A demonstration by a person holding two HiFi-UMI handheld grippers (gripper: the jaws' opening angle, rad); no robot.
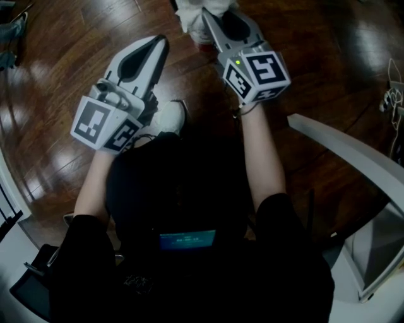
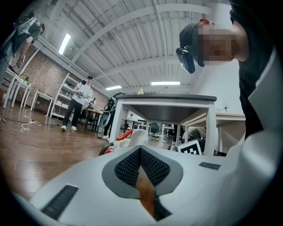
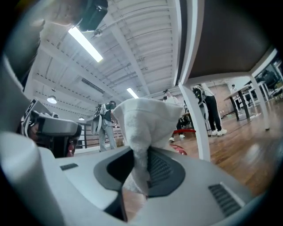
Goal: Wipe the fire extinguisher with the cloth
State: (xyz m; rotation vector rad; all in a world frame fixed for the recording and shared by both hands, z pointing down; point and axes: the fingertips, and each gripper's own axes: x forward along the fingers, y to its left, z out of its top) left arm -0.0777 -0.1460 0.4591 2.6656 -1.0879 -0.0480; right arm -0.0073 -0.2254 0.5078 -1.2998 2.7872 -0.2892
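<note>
My right gripper (image 1: 209,16) is shut on a white cloth (image 1: 188,16), held low over the wooden floor at the top of the head view. In the right gripper view the cloth (image 3: 146,119) bunches up out of the closed jaws of the right gripper (image 3: 140,154). My left gripper (image 1: 162,40) hangs beside it, a little nearer to me, shut with nothing in it; its tips meet in the left gripper view (image 2: 140,149). Just past them a red fire extinguisher (image 2: 124,134) lies low on the floor, partly hidden behind the cloth (image 2: 138,137).
A white table (image 2: 168,103) stands over the spot, one leg (image 3: 194,110) close to the right gripper. A white curved edge (image 1: 353,151) runs at my right. My white shoe (image 1: 169,117) is below the left gripper. People stand far off (image 2: 79,103).
</note>
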